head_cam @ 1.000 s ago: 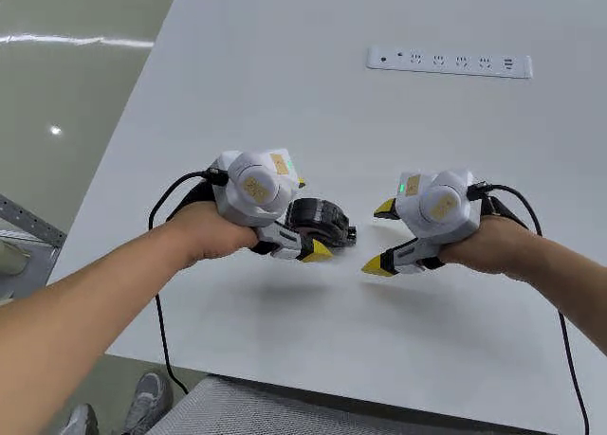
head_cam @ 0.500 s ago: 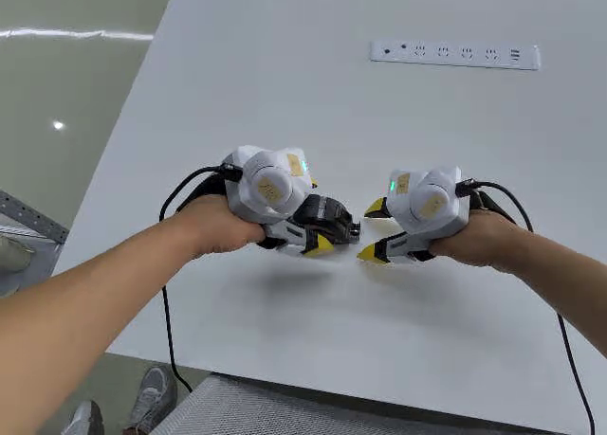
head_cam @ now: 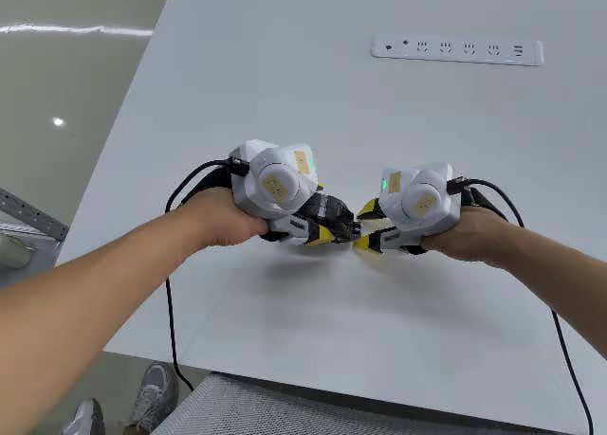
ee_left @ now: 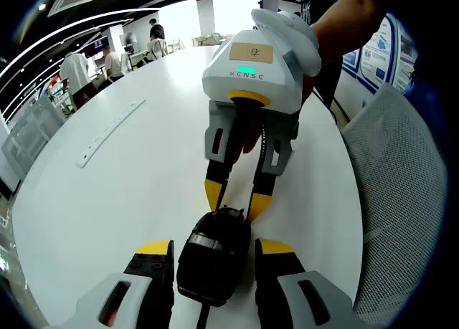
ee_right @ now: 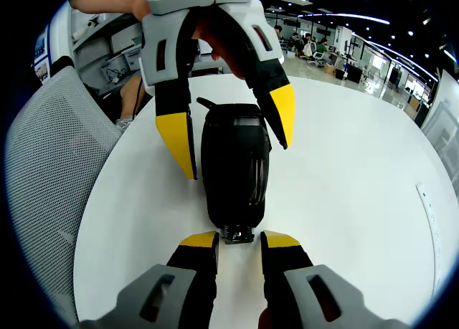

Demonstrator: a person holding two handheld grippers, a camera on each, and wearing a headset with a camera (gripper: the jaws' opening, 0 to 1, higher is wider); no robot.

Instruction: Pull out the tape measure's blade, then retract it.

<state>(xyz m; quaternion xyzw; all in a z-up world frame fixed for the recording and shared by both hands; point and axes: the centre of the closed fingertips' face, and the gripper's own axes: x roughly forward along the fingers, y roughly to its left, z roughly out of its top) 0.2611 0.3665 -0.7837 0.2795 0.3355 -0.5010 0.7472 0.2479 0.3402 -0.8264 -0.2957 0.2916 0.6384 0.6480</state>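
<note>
Tape (ee_right: 229,193) held by left gripper (ee_right: 237,155), over white table (ee_right: 344,200). Right gripper (ee_right: 239,241) jaws flank its hook end; contact unclear.

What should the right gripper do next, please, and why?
Probably close the right gripper on the blade tip. Its open jaws flank that tip, and the left gripper clamps the tape measure body, so the blade looks ready to be pulled.
</note>
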